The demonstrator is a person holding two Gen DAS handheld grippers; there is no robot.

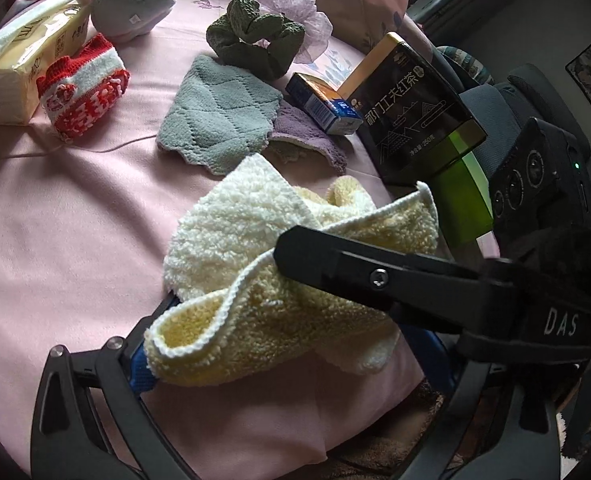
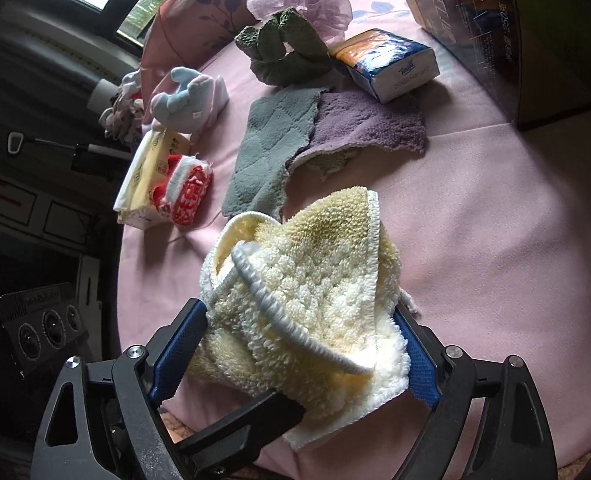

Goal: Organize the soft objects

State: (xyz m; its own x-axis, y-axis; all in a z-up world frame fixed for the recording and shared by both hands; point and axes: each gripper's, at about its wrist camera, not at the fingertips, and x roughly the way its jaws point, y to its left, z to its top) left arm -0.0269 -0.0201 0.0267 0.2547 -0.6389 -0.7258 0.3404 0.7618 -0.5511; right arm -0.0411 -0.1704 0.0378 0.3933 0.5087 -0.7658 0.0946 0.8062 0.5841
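On the pink cloth-covered table (image 2: 495, 240), both grippers, the left gripper (image 1: 279, 320) and right gripper (image 2: 299, 344), pinch one crumpled cream towel (image 2: 307, 280); whoever folds it should keep both grips firm and draw its corners apart evenly.

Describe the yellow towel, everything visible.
The yellow towel is a fluffy, looped-pile cloth, pale yellow and cream, with a white stitched hem. It is crumpled and folded over itself above the pink sheet. Both the right tongs and the left tongs grip it, and it sags between them.
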